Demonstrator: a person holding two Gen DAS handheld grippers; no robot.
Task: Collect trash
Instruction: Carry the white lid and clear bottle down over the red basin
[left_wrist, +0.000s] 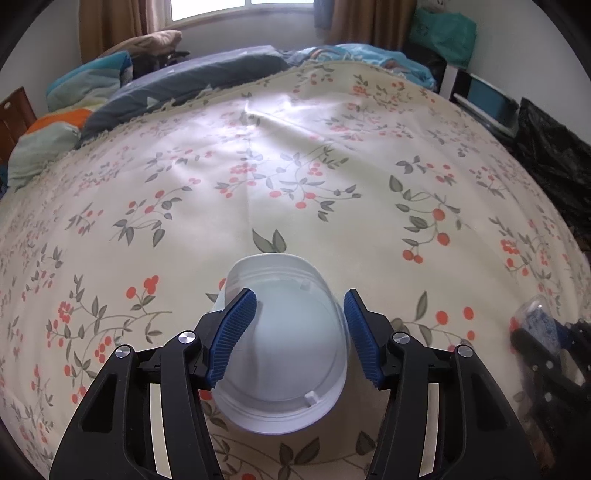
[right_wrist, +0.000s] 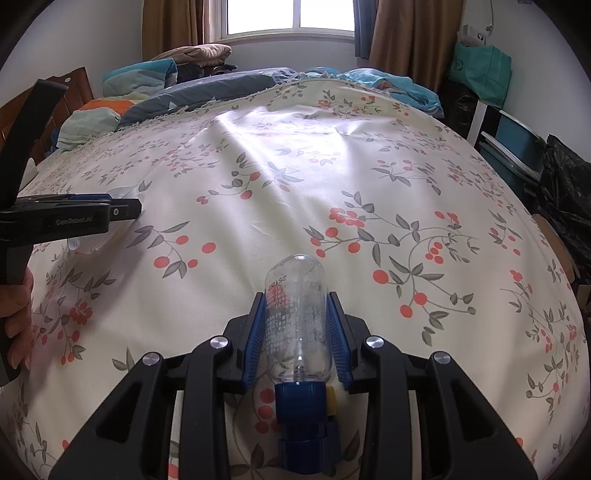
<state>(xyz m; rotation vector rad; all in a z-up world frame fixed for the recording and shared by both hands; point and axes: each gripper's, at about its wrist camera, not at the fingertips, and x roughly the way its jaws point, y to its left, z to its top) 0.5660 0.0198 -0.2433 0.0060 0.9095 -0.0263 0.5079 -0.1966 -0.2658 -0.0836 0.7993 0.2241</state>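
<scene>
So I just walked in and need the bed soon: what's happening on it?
A person is clearing trash off the floral bedspread with two handheld grippers. The right gripper is clamped on a clear plastic bottle with a blue cap. The left gripper straddles a white plastic cup lying on the bed; its left pad touches the cup, the right looks just clear.

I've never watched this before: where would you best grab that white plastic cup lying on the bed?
Across its round side wall, coming from above with one finger on each side. The white plastic cup lies tipped over on the floral bedspread, so its curved flanks face the left gripper.
</scene>
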